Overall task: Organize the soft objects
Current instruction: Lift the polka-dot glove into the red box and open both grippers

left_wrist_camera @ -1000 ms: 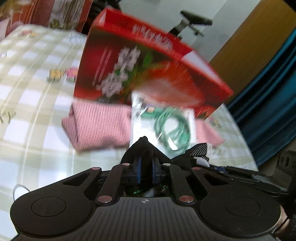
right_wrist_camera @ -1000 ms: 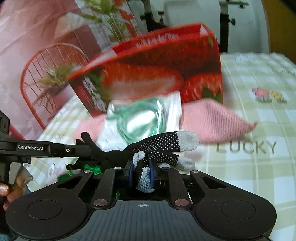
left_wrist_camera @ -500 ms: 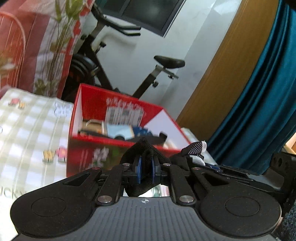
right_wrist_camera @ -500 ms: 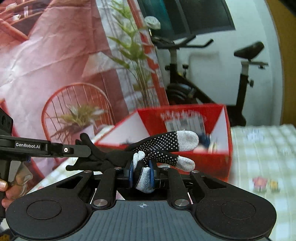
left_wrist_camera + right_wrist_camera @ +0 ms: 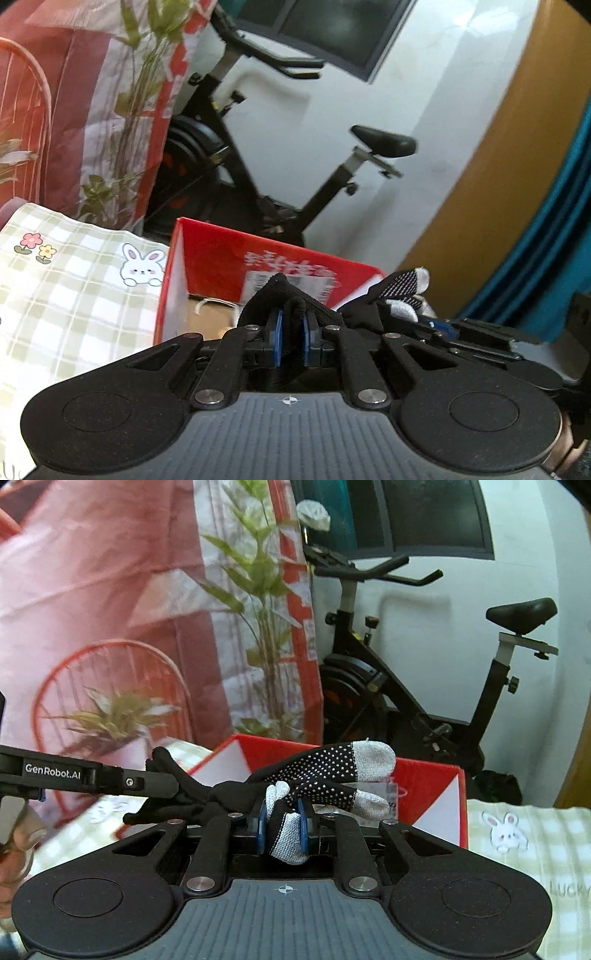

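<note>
A black knit glove (image 5: 284, 295) with white dots and grey fingertips (image 5: 332, 771) is stretched between both grippers. My left gripper (image 5: 291, 332) is shut on the glove's black cuff end. My right gripper (image 5: 282, 823) is shut on the glove's finger end. Both hold it in the air in front of an open red cardboard box (image 5: 221, 266), which also shows in the right wrist view (image 5: 428, 786). The left gripper's arm (image 5: 92, 775) reaches in from the left in the right wrist view.
The box stands on a green-checked cloth with bunny and flower prints (image 5: 74, 280), also seen in the right wrist view (image 5: 524, 834). A black exercise bike (image 5: 236, 177) stands behind the box. A red and pink printed curtain (image 5: 110, 609) hangs at the left. A teal curtain (image 5: 554, 236) hangs at the right.
Both grippers have risen with the glove. The view has lifted from the pink cloth and bagged green cord on the bed to the open top of the red box.
</note>
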Motion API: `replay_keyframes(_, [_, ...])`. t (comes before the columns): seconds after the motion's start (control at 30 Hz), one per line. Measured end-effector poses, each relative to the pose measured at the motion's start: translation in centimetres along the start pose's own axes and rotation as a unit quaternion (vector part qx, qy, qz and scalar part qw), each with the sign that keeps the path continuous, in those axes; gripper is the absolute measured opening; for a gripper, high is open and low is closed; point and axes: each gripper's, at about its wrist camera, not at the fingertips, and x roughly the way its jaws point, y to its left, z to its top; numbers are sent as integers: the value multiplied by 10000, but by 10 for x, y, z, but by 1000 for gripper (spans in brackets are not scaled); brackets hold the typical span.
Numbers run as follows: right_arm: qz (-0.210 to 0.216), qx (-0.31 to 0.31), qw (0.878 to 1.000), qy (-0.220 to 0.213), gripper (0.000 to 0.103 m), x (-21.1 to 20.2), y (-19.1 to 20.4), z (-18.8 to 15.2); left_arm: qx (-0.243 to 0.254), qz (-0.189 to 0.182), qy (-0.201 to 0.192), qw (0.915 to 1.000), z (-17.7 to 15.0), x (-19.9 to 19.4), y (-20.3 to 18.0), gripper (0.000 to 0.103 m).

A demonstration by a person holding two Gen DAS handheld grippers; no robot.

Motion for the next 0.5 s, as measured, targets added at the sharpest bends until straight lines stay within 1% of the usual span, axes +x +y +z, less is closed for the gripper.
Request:
replay_keyframes(0.13, [-186, 18, 9995, 260, 16, 36, -3, 4, 30, 232, 201, 9995, 7, 25, 6, 12])
replay_keyframes(0.27, [-318, -17, 9984, 461, 16, 60, -3, -1, 52, 382, 309, 9988, 8, 37, 10, 12])
replay_keyframes(0.33, [-374, -26, 9980, 517, 18, 63, -4, -5, 65, 412, 340, 9986, 7, 41, 12, 12])
replay_keyframes(0.37, [-421, -12, 9977, 536, 22, 65, -4, -7, 69, 407, 334, 9986, 7, 43, 13, 13])
replay_keyframes(0.4, [-453, 3, 9975, 535, 23, 65, -5, -8, 74, 385, 326, 9987, 7, 44, 14, 17])
replay_keyframes(0.43, [-460, 21, 9975, 533, 24, 65, -5, -10, 80, 386, 346, 9986, 6, 44, 16, 27])
replay_keyframes(0.47, [-466, 32, 9975, 532, 26, 64, -7, -12, 97, 424, 367, 9984, 6, 46, 16, 34])
replay_keyframes(0.5, [-478, 45, 9974, 542, 27, 63, -8, -14, 118, 477, 349, 9982, 5, 44, 17, 44])
